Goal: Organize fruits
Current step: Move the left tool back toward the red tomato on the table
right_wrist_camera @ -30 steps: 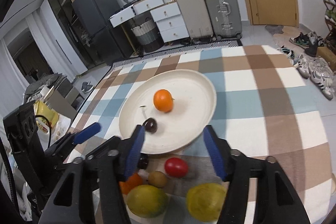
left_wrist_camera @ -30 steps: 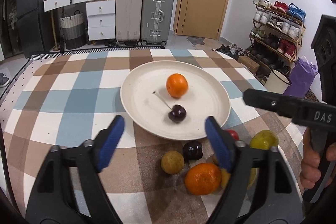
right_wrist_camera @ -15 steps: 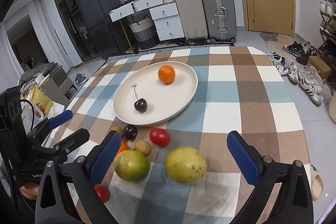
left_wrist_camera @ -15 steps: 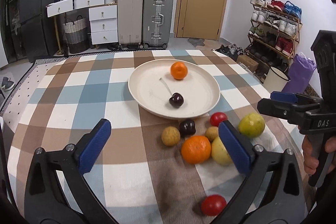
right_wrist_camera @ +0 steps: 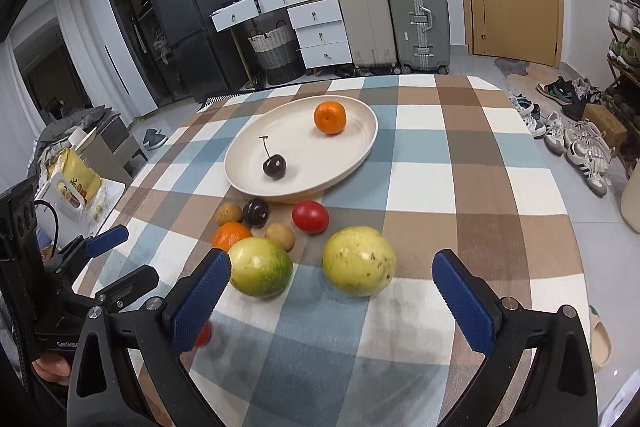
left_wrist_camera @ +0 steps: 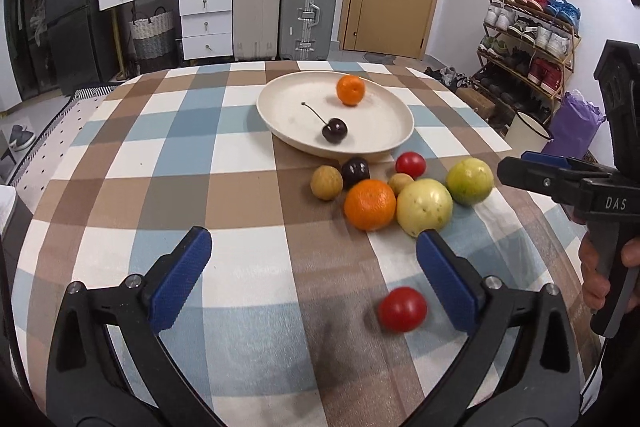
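**A:** What are the two grippers doing at this moment?

**B:** Both are hovering above the table with nothing held. The left gripper (left_wrist_camera: 312, 267) is showing its blue pads spread wide apart. A small red tomato (left_wrist_camera: 402, 308) is lying on the checked tablecloth (left_wrist_camera: 160, 163) between them, close to the right-hand pad. The right gripper (right_wrist_camera: 332, 291) is gaping just as wide. A yellow-green fruit (right_wrist_camera: 260, 271) is sitting just beside its left pad, and a pale yellow fruit (right_wrist_camera: 359, 261) is lying ahead of the gap.

**A:** And beyond the jaws?

**B:** Ahead of both, loose fruit is clustering: an orange (left_wrist_camera: 370, 204), two small brown fruits, a dark plum (left_wrist_camera: 355, 171) and another red tomato (left_wrist_camera: 410, 164). Farther out, a cream plate (left_wrist_camera: 280, 95) is already carrying a small orange (left_wrist_camera: 350, 90) and a stemmed cherry (left_wrist_camera: 334, 131).

**A:** So which step is this?

**B:** It looks like the pause between placements, choosing the next piece. I judge the next move is calling for lowering one gripper around a fruit, perhaps the nearby tomato, squeezing gently because it is round and will roll, then carrying it forward to the plate.
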Demonstrator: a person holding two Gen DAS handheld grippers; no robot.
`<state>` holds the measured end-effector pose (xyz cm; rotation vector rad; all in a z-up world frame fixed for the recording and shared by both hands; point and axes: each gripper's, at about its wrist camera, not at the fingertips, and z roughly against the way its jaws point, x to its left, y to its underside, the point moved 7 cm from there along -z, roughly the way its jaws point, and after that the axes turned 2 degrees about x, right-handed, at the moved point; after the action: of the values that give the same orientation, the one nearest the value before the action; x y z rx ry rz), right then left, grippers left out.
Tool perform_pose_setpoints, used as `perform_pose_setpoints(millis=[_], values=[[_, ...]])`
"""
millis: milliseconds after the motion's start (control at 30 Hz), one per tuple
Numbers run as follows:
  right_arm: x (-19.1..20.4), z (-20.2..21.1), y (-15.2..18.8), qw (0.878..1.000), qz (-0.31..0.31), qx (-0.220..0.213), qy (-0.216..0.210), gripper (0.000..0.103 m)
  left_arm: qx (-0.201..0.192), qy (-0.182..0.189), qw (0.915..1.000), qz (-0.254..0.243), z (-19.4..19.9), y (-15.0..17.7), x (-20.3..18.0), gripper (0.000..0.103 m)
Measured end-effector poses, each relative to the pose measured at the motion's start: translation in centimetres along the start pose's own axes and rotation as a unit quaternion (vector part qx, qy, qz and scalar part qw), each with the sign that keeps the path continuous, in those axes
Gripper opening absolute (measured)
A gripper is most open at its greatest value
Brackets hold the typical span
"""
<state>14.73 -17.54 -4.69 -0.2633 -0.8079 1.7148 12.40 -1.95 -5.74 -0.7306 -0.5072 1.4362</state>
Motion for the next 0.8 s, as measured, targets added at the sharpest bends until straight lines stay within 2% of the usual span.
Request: perform_pose_setpoints(millis=[400, 800], values=[[0.8, -0.8, 2.3, 1.0, -0.006, 0.025, -0.002, 0.102, 0.029, 0.021, 0.9993, -0.014, 0.3, 2.5, -1.4, 0.102], [1.5, -2.0, 3.7, 0.999, -0.003, 0.044, -0.011, 0.102, 0.068, 0.045, 0.9959, -0.04, -1.3, 4.4, -3.3, 0.102]])
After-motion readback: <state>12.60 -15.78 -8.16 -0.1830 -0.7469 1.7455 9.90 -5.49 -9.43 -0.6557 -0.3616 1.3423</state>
